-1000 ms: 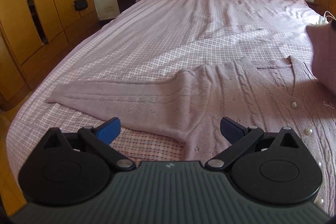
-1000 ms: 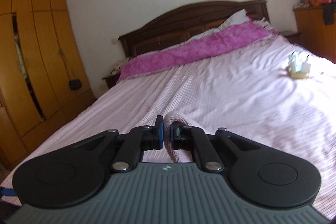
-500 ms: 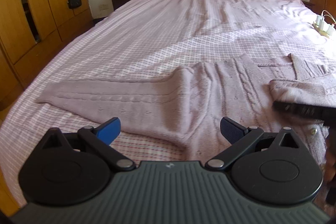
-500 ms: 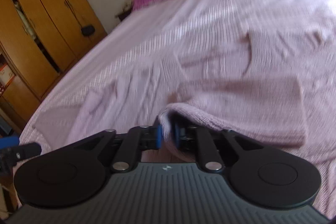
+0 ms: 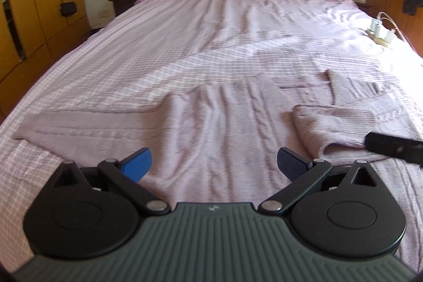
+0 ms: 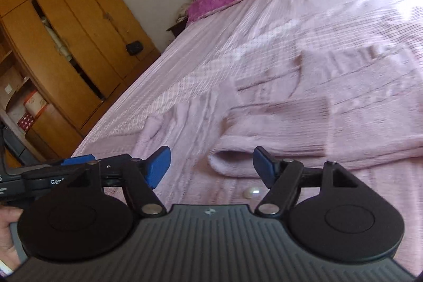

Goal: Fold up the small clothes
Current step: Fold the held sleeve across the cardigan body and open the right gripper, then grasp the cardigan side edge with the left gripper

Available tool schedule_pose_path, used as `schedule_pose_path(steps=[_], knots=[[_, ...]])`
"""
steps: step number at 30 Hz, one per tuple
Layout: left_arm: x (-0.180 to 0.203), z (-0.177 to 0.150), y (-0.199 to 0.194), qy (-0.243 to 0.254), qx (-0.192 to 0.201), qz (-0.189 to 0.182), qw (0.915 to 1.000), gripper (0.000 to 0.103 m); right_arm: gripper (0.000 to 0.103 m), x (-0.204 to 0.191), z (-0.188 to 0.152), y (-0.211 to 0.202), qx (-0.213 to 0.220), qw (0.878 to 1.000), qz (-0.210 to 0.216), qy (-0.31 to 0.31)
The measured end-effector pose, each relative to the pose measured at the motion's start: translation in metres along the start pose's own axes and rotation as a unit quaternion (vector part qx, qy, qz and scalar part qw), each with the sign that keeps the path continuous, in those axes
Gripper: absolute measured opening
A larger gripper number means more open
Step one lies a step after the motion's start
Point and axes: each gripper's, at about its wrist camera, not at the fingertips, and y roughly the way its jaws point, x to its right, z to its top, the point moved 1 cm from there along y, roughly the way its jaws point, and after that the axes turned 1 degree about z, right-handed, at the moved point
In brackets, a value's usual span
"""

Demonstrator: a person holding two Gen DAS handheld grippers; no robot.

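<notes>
Holding both tongs spread wide and empty, I judged the step in hand to be the second sleeve. My left tongs (image 5: 212,163) hovered over the near part of the cardigan (image 5: 224,128), which lay flat on the bed (image 5: 185,31) close to its foot edge, and my right tongs (image 6: 210,165) hung just short of the right sleeve (image 6: 277,131), which lay doubled across the body with its rolled fold facing me. A pearl button (image 6: 249,193) showed on the knit just in front of the right tongs. Toward the bed's left edge, the left sleeve (image 5: 79,123) lay stretched out flat, not yet folded.

To do it well, I reckoned I should take that sleeve near its cuff, pinching only the one layer and not the checked sheet under it, then lift low and carry it across so it lay square on the other. The knit looked soft and stretchy, so a slow, level draw seemed wise. Farther up, a power strip (image 5: 380,32) sat near the right edge, well clear.
</notes>
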Motion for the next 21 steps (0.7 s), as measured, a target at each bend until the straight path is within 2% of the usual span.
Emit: schedule_pose_path(steps=[4,12,18,21], knots=[[0.028,0.000,0.002,0.022,0.008,-0.013,0.9997,0.103,0.079,0.024,0.001,-0.030,0.040,0.998,-0.054,-0.010],[0.092,-0.005,0.017,0.076,0.011,-0.062,0.9951,0.103,0.081,0.070,-0.002,-0.052,0.085,0.990,-0.109,0.016],[0.136,-0.007,0.029,0.101,0.030,-0.113,0.9879,0.102,0.081,0.092,-0.007,-0.046,0.080,0.991,-0.097,0.044],[0.154,-0.008,0.038,0.115,0.030,-0.134,0.9839,0.094,0.081,0.097,-0.009,-0.039,0.081,0.991,-0.093,0.057]])
